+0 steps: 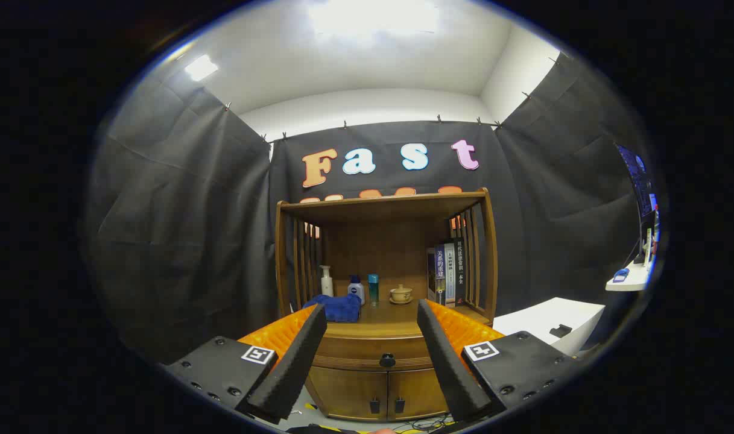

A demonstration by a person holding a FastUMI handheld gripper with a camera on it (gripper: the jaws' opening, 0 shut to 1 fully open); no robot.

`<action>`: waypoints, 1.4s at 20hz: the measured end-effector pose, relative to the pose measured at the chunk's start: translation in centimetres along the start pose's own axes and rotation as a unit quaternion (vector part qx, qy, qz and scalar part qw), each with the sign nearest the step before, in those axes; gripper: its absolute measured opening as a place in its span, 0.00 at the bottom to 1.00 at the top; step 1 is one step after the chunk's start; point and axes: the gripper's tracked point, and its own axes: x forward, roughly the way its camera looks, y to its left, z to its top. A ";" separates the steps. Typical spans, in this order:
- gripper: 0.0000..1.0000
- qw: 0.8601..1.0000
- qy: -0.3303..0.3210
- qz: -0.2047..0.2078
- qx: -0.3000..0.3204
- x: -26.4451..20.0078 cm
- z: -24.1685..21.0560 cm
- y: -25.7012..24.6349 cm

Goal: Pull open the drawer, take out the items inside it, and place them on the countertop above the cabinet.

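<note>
The gripper [371, 361] is nearest, its two fingers spread wide apart and holding nothing, aimed at the front of the wooden cabinet [379, 386]. Between the fingers and a little beyond their tips sits the drawer [373, 352], fully closed, with a small dark knob [387, 360] at the middle of its front. Below it are two cabinet doors with small dark pulls.

The step in hand looks like the first one: reach the knob and pull the drawer out. To do it well, keep the knob centred between the fingers on the way in, come level with it, not from above, and close only once both pads flank it. The knob is small and rounded, so a shallow or off-centre pinch will likely slip; then draw straight back along the drawer's line, without twisting.

Above the drawer is the countertop [397, 313], where the items must end up. It already carries a blue cloth [338, 306], a white pump bottle [326, 281], a small blue-capped bottle [356, 289], a teal container [373, 287] and a lidded teacup [400, 294], with books [448, 272] standing at the side. Free wood lies at the front centre, which seems the best landing place
</note>
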 end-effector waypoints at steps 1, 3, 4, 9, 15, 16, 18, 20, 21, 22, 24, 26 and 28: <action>0.98 1.000 0.000 0.001 0.000 -0.1 -0.1 0.0; 0.98 1.000 -0.001 0.002 0.001 -0.1 0.0 0.2; 0.98 1.000 -0.001 0.004 0.001 -0.1 0.2 0.2; 0.98 1.000 -0.001 0.003 0.000 -0.2 0.1 0.2; 0.98 1.000 -0.007 -0.002 -0.001 -0.1 0.3 0.1; 0.98 1.000 -0.009 -0.001 -0.002 0.0 0.3 0.2; 0.98 1.000 -0.005 0.003 -0.005 0.1 -0.1 0.7; 0.98 1.000 -0.003 0.004 -0.009 0.1 -0.5 1.0; 0.98 1.000 -0.004 0.003 -0.011 0.2 -0.6 1.0; 0.98 1.000 -0.004 0.003 -0.013 0.3 -0.7 1.2; 0.98 1.000 -0.002 0.007 -0.016 0.6 -1.1 1.5; 0.98 1.000 -0.005 0.005 -0.018 0.9 -1.5 1.5; 0.98 1.000 -0.001 0.002 -0.023 1.7 -2.0 1.2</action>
